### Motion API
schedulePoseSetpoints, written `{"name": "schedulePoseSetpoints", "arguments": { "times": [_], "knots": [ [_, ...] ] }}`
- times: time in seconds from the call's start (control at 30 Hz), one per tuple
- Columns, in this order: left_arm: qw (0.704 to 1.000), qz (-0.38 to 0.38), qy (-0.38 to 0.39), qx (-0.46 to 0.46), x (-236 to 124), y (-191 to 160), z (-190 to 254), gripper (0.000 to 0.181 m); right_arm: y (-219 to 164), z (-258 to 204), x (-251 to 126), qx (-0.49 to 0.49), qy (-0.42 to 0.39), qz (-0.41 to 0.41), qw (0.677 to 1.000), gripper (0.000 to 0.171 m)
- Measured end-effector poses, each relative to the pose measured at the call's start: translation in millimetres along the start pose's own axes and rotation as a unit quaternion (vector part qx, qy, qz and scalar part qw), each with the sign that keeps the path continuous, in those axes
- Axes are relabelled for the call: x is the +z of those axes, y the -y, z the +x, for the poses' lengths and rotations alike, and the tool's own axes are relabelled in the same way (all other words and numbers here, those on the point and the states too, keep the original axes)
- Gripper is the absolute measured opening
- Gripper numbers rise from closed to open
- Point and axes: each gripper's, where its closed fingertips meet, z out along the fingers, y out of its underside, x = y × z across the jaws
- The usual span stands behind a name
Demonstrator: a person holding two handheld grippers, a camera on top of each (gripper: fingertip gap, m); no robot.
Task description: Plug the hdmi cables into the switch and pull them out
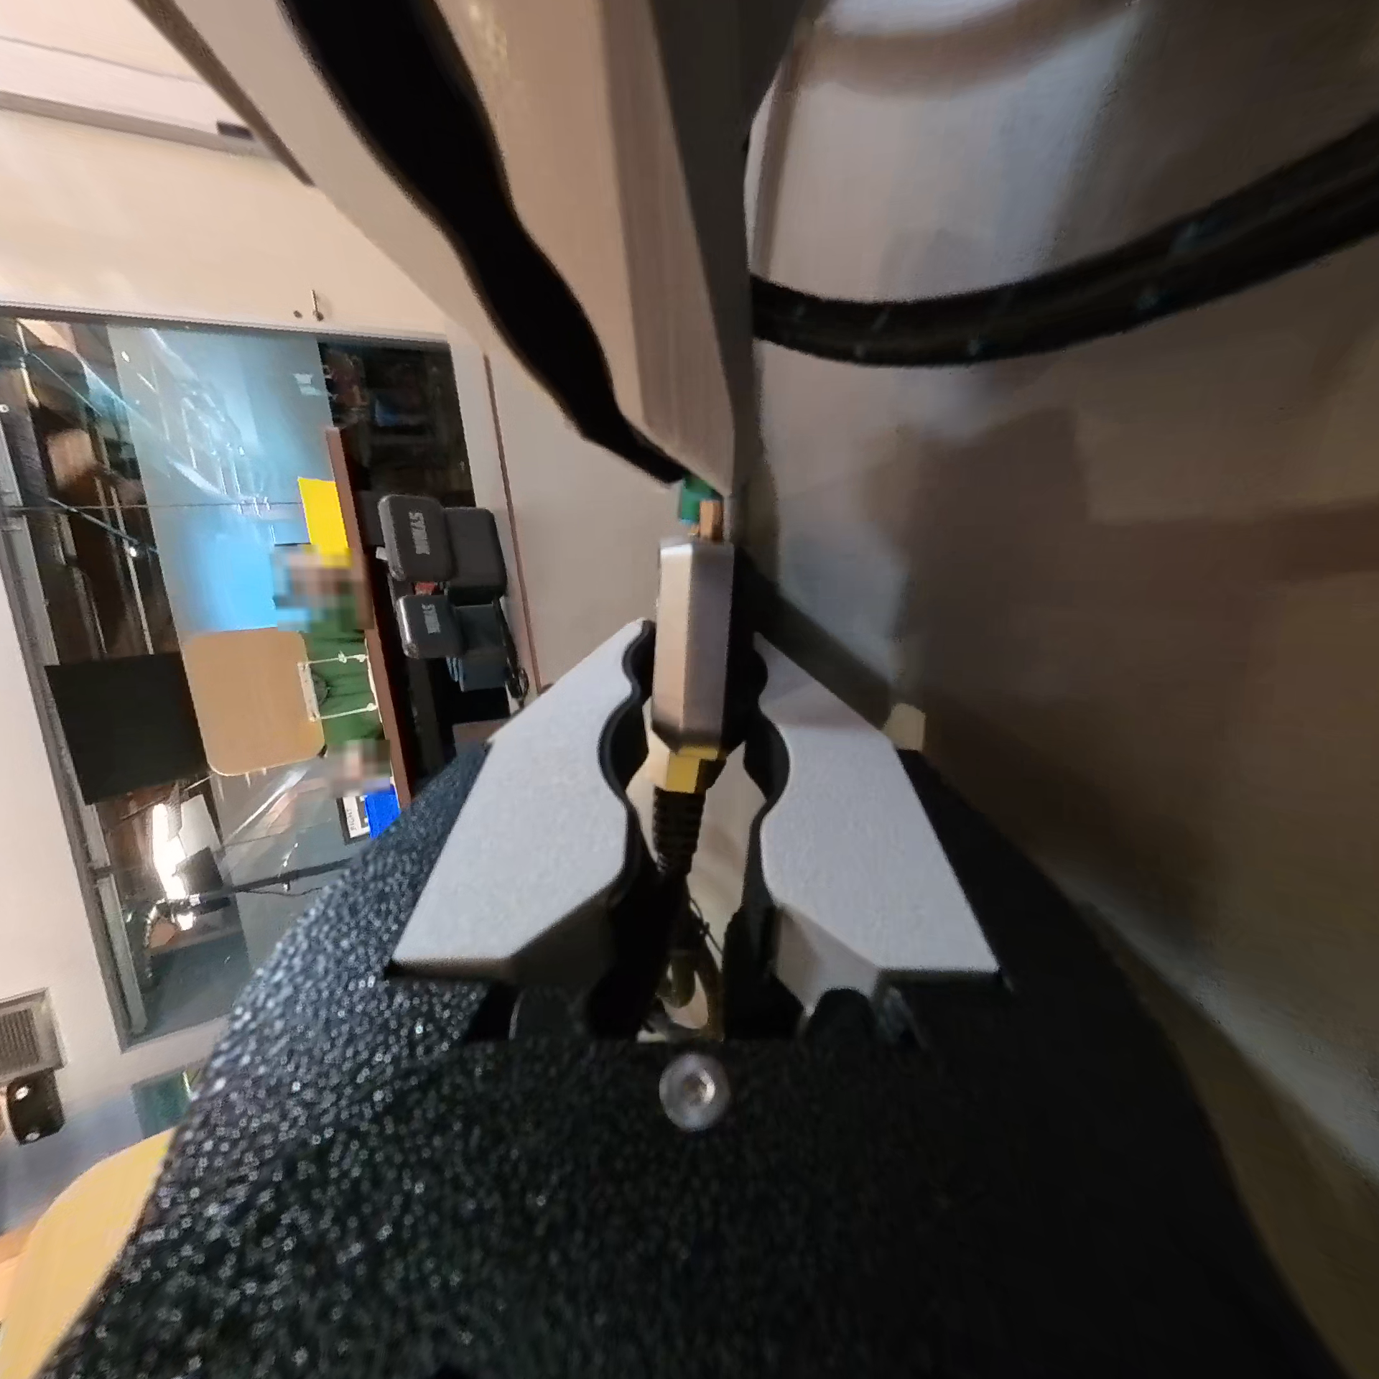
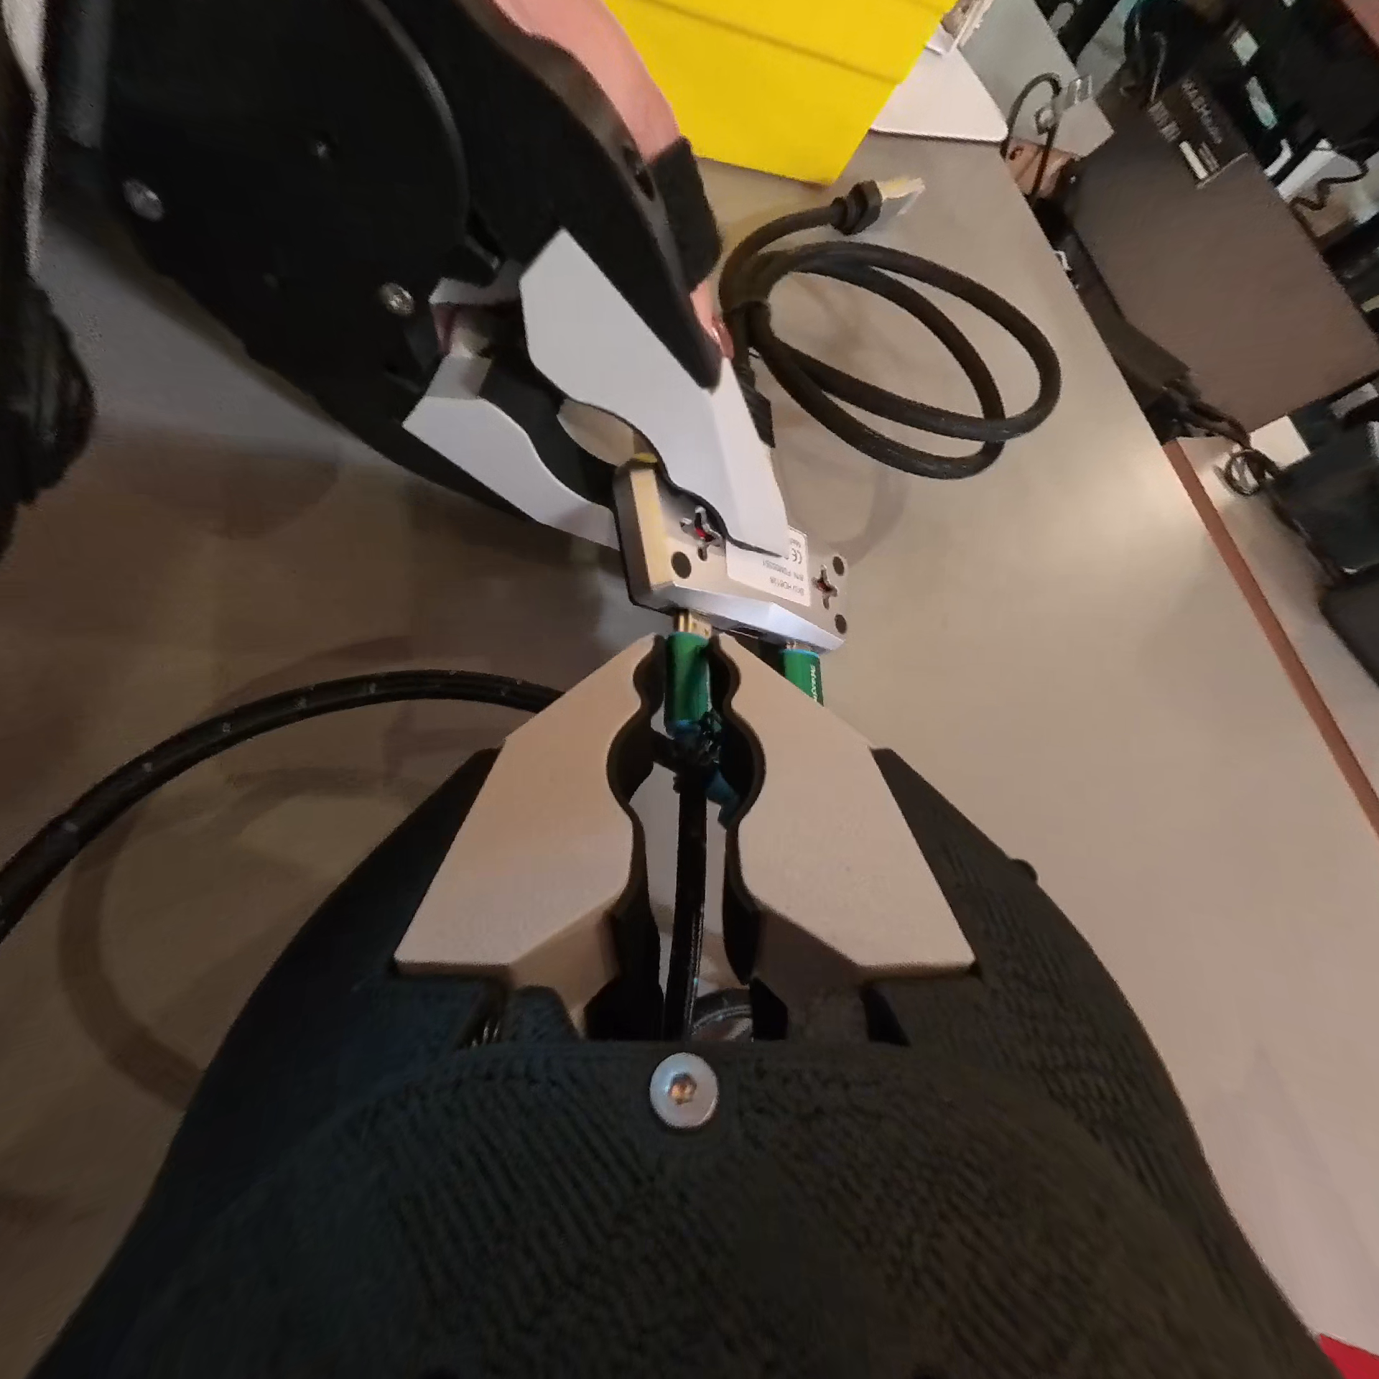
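My left gripper (image 1: pixel 698 648) is shut on the silver HDMI switch (image 1: pixel 690 634), held edge-on above the table. A yellow-collared black cable (image 1: pixel 680 813) leaves the switch's near end. In the right wrist view my right gripper (image 2: pixel 688 651) is shut on a green HDMI plug (image 2: pixel 686 686) at the switch's (image 2: pixel 671 574) port. A short piece of the plug's metal tip (image 2: pixel 691 621) shows between plug and switch. A second green plug (image 2: pixel 802 671) sits in the port beside it. The left gripper's fingers (image 2: pixel 657 388) clamp the switch from behind.
A coiled black cable (image 2: pixel 895 358) with a free plug (image 2: pixel 892 190) lies on the grey table (image 2: pixel 1082 746) behind the switch. A yellow bin (image 2: pixel 768 67) stands at the back. Another black cable (image 2: pixel 224 731) curves across the left. Dark equipment (image 2: pixel 1231 246) lines the table's right edge.
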Motion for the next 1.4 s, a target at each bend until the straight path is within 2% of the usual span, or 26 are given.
{"name": "schedulePoseSetpoints", "arguments": {
  "times": [0.1, 0.2, 0.27, 0.4, 0.5, 0.6, 0.77, 0.87, 1.03, 1.13, 1.17, 1.2, 1.3, 1.4],
  "knots": [
    [1.0, -0.006, 0.002, 0.002, 0, 0, 0, 0.019, 0, 2, 0, -0.011, -0.017, -0.019, 1.0, 0.015],
    [1.0, -0.001, 0.001, -0.01, 0, 0, -1, 0.019, -10, 9, -2, -0.048, -0.064, -0.076, 0.994, 0.02],
    [1.0, 0.002, 0.002, -0.013, 0, -1, -1, 0.019, -19, 5, 0, -0.058, -0.065, -0.113, 0.99, 0.022],
    [1.0, 0.004, 0.021, -0.008, 0, -1, 0, 0.019, -19, 5, -3, -0.067, -0.054, -0.1, 0.991, 0.022],
    [0.998, -0.002, 0.065, 0.022, 4, -3, 1, 0.019, -10, 22, -15, -0.025, -0.053, -0.041, 0.997, 0.021],
    [0.995, -0.014, 0.086, 0.043, 9, -4, 1, 0.019, -10, 26, -29, 0.034, -0.021, -0.031, 0.999, 0.021],
    [0.996, 0.001, 0.085, 0.008, 10, -5, -1, 0.019, -32, 5, -43, 0.175, 0.095, -0.087, 0.976, 0.022],
    [0.996, 0.0, 0.088, 0.015, 11, -5, -1, 0.019, -55, 7, -41, 0.192, 0.078, -0.147, 0.967, 0.023],
    [0.996, 0.001, 0.088, 0.01, 11, -6, -2, 0.02, -69, -4, -29, 0.182, 0.08, -0.19, 0.961, 0.026],
    [0.996, 0.005, 0.087, 0.002, 11, -6, -2, 0.019, -67, -4, -22, 0.169, 0.067, -0.188, 0.965, 0.025],
    [0.996, 0.007, 0.087, -0.001, 11, -6, -2, 0.02, -66, -4, -21, 0.167, 0.066, -0.182, 0.967, 0.019],
    [0.996, 0.01, 0.086, -0.004, 11, -6, -2, 0.02, -65, -3, -19, 0.159, 0.064, -0.179, 0.969, 0.006],
    [0.996, 0.025, 0.083, -0.02, 11, -6, -3, 0.02, -63, -1, -19, 0.135, 0.064, -0.173, 0.974, 0.005],
    [0.995, 0.045, 0.08, -0.04, 11, -5, -4, 0.02, -49, 3, -27, 0.135, 0.075, -0.13, 0.98, 0.004]
  ]
}}
